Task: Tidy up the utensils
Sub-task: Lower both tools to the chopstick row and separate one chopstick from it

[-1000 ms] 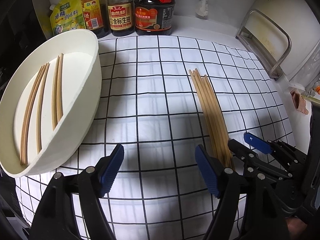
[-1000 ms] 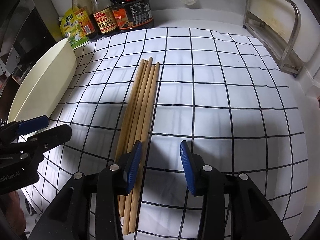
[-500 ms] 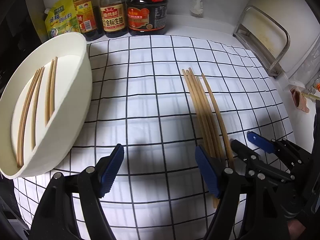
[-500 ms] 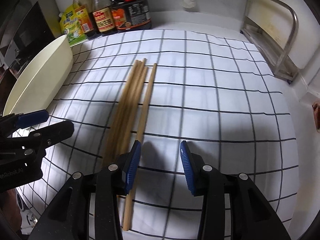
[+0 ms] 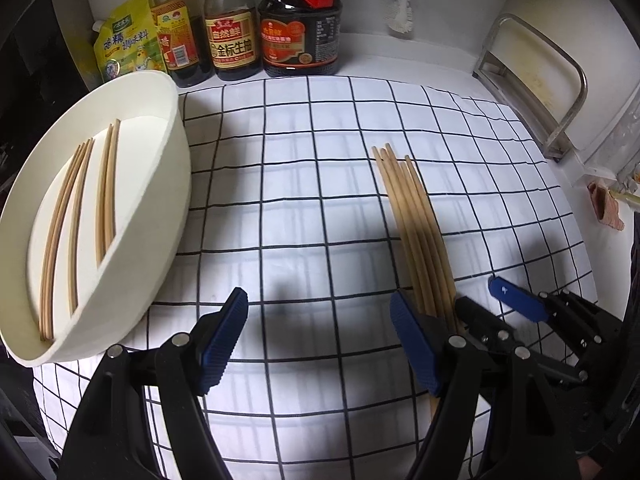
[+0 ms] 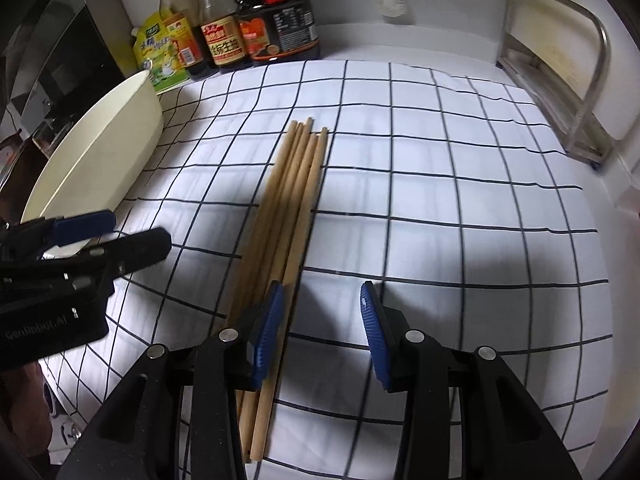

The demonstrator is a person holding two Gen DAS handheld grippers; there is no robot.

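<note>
Several wooden chopsticks [image 5: 416,220] lie side by side on the checked cloth [image 5: 312,200]; they also show in the right wrist view [image 6: 288,216]. A white oval bowl [image 5: 160,208] on the left holds several more chopsticks [image 5: 76,216]; its outer wall shows in the right wrist view [image 6: 100,168]. My left gripper [image 5: 320,340] is open and empty, low over the cloth between the bowl and the bundle. My right gripper [image 6: 320,336] is open, its left finger over the bundle's near ends; it also shows in the left wrist view [image 5: 492,300].
Sauce bottles [image 5: 298,28] and a yellow pouch [image 5: 124,48] stand along the back wall. A metal rack [image 5: 532,80] stands at the right. The left gripper shows at the left of the right wrist view [image 6: 100,236].
The rightmost chopstick, splayed out half a second ago, lies back against the bundle. Both grippers stay open and have shifted only slightly.
</note>
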